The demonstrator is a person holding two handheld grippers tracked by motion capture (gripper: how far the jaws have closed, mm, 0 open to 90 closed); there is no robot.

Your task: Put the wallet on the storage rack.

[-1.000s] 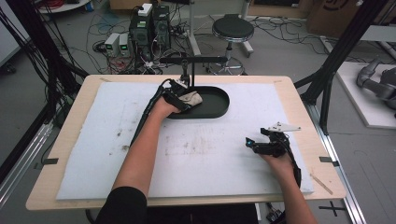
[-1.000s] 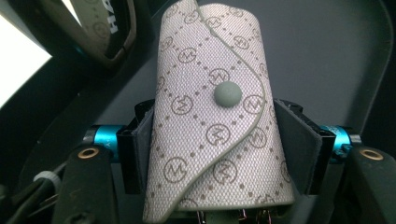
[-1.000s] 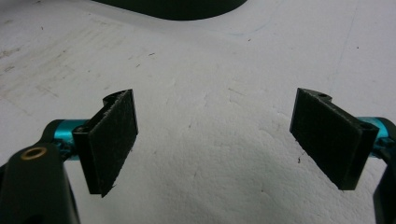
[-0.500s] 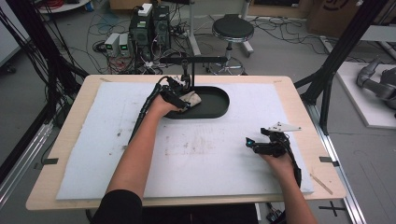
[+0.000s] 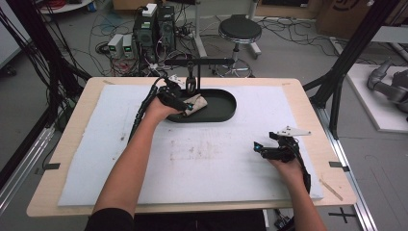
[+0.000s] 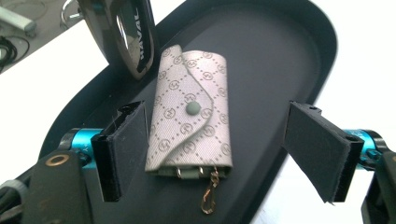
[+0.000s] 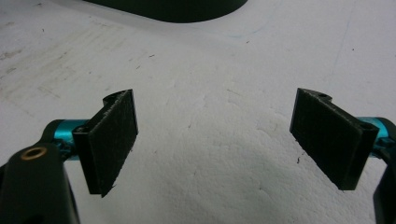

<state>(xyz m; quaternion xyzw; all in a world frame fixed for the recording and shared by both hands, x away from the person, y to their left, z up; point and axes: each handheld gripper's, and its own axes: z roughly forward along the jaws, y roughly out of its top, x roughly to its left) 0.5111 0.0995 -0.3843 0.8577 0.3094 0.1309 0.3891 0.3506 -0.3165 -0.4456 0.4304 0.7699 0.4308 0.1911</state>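
Note:
A beige patterned key pouch (image 6: pixel 189 122) with a snap button and a small gold clasp lies in the black oval tray (image 6: pixel 280 56). My left gripper (image 6: pixel 219 149) is open over the tray, its jaws standing on either side of the pouch without touching it. From above, the pouch (image 5: pixel 196 103) sits at the tray's (image 5: pixel 223 106) left end under the left gripper (image 5: pixel 180 103). My right gripper (image 5: pixel 262 150) rests open over the white mat at the right, nothing between its jaws (image 7: pixel 215 144).
A dark glossy object (image 6: pixel 123 32) stands at the tray's far rim, matching the black stand (image 5: pixel 191 79) behind the tray. White foam mat (image 5: pixel 207 159) covers the wooden table. Cables, boxes and a stool (image 5: pixel 239 31) lie beyond the far edge.
The left gripper has stayed at the tray's left end over the pouch, shifting only slightly. The right gripper has not moved.

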